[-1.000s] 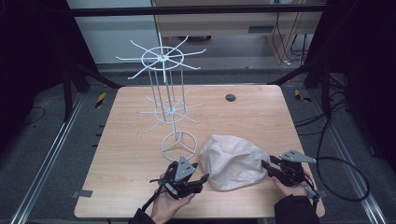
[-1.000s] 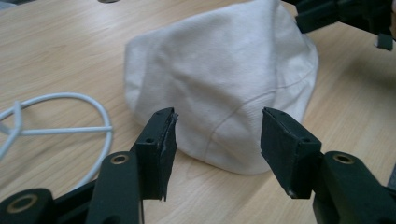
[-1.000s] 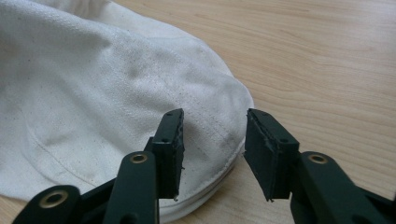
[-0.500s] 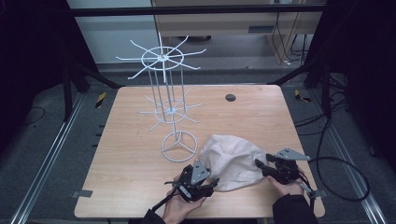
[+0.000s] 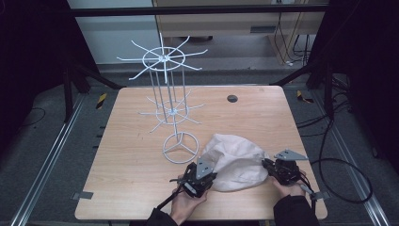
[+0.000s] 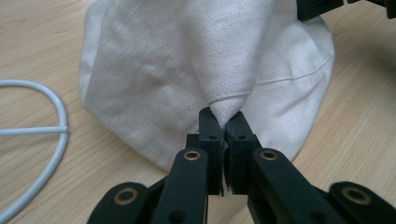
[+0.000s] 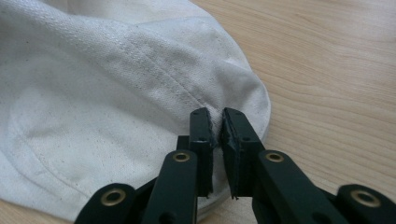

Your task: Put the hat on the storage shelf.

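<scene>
Matt woven cloth hat [image 5: 237, 162] – smooth wooden table [image 5: 131, 165].

White wire rack [image 5: 165, 101] stands on wooden table [image 5: 259, 117].

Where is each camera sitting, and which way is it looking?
High view: above the person's side, looking forward and down on the table; hands and both grippers show.
Left gripper view: on the left gripper, looking along its jaws pinching a fold of the white cloth hat.
Right gripper view: on the right gripper, looking along its jaws gripping the hat's edge.
All views share the hat.
</scene>
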`<state>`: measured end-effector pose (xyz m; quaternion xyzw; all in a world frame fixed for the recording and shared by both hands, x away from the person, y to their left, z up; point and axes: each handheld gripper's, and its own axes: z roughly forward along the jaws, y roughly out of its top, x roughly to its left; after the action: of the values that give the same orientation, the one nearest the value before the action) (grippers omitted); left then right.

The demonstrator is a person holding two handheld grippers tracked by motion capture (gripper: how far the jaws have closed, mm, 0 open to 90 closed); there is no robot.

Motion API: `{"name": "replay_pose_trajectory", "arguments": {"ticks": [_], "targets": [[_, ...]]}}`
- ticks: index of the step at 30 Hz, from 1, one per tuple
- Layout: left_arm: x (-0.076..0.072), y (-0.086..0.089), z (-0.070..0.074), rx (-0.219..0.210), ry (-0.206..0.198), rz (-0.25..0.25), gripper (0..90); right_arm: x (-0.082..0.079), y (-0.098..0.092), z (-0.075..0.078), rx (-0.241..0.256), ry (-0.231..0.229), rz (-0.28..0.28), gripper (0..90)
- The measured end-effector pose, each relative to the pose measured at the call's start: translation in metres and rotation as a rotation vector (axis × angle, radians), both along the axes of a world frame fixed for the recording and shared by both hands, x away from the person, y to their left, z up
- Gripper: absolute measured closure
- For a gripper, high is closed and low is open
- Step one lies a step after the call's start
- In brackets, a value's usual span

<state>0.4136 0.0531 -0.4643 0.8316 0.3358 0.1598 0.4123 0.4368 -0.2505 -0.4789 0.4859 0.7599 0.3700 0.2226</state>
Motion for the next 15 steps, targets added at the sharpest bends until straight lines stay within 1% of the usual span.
{"name": "replay_pose_trajectory", "arguments": {"ticks": [1,3,4,5,6,7,8,9,10,11,12,13,14,15], "targets": [[0.0,0.0,0.0,0.0,0.0,0.0,87.5,0.0,0.0,0.0,0.0,0.0,0.0,83.4],[0.003,0.001,0.001,0.005,-0.002,0.006,87.7,-0.001,0.001,0.002,0.0,-0.003,-0.003,86.5],[0.005,0.002,0.001,0.006,-0.004,0.01,87.8,-0.002,0.001,0.004,0.009,-0.006,0.001,86.9],[0.006,0.002,0.001,-0.001,-0.006,0.016,87.9,-0.005,0.0,0.006,0.013,-0.011,-0.002,87.2],[0.011,0.002,0.002,-0.01,-0.009,0.035,88.0,-0.006,0.0,0.007,0.015,-0.011,0.004,87.3],[0.011,0.002,0.002,-0.01,-0.009,0.035,88.0,-0.006,0.0,0.007,0.015,-0.011,0.004,87.3],[0.014,0.003,0.002,-0.01,-0.012,0.041,88.1,-0.01,0.0,0.007,0.023,-0.005,0.013,87.4],[0.017,0.003,0.002,-0.011,-0.012,0.047,88.1,-0.01,0.0,0.007,0.023,-0.005,0.013,87.4],[0.023,0.003,0.002,-0.016,-0.012,0.063,88.1,-0.014,-0.001,0.007,0.037,0.004,0.021,87.4],[0.023,0.003,0.002,-0.016,-0.012,0.063,88.1,-0.014,-0.001,0.007,0.037,0.004,0.021,87.4],[0.029,0.002,0.003,-0.018,-0.014,0.077,88.2,-0.018,-0.001,0.008,0.044,0.007,0.026,87.4],[0.029,0.002,0.003,-0.018,-0.014,0.077,88.1,-0.018,-0.001,0.008,0.044,0.007,0.026,87.4],[0.035,0.002,0.002,-0.02,-0.019,0.086,88.1,-0.023,-0.001,0.008,0.046,0.017,0.035,87.3],[0.035,0.002,0.002,-0.02,-0.019,0.086,88.1,-0.023,-0.001,0.008,0.046,0.017,0.035,87.3]]}}
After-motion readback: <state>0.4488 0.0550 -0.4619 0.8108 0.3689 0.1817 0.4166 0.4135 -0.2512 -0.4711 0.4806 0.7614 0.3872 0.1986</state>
